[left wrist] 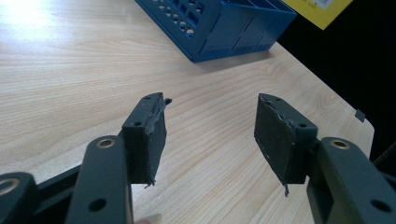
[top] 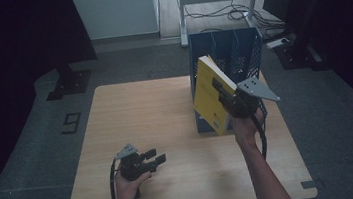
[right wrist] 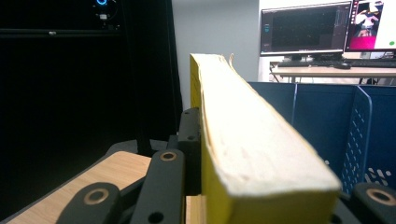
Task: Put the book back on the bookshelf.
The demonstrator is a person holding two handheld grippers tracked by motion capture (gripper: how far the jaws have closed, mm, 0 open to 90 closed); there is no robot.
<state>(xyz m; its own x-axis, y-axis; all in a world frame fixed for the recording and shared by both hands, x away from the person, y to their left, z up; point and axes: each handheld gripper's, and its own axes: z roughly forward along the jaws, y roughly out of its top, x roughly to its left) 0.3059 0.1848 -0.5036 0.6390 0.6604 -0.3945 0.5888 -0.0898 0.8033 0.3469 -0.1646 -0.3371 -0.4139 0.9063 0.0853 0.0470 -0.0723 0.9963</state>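
Nearest the lens in the right gripper view, the cream page edge of a thick yellow-covered paperback book (right wrist: 261, 154) runs away from the camera, clamped between the black jaws of the right gripper (right wrist: 261, 205). That view also shows two lit monitors (right wrist: 327, 28) on a desk at about one o'clock; their writing is too small to read. The high view instead gives the book's (top: 212, 95) yellow cover, held tilted in the air, its top leaning toward one o'clock, right at the front of the blue perforated plastic file rack (top: 232, 53); any print on the cover is too blurred to read. The right gripper (top: 233, 104) is raised on an outstretched forearm.

The left gripper (top: 152, 158) lies low over the light wooden table (top: 145, 108) at seven o'clock, pointing toward three o'clock. In its own view the left gripper (left wrist: 210, 135) is released, jaws wide apart over bare wood, the rack (left wrist: 219, 23) beyond at twelve o'clock.
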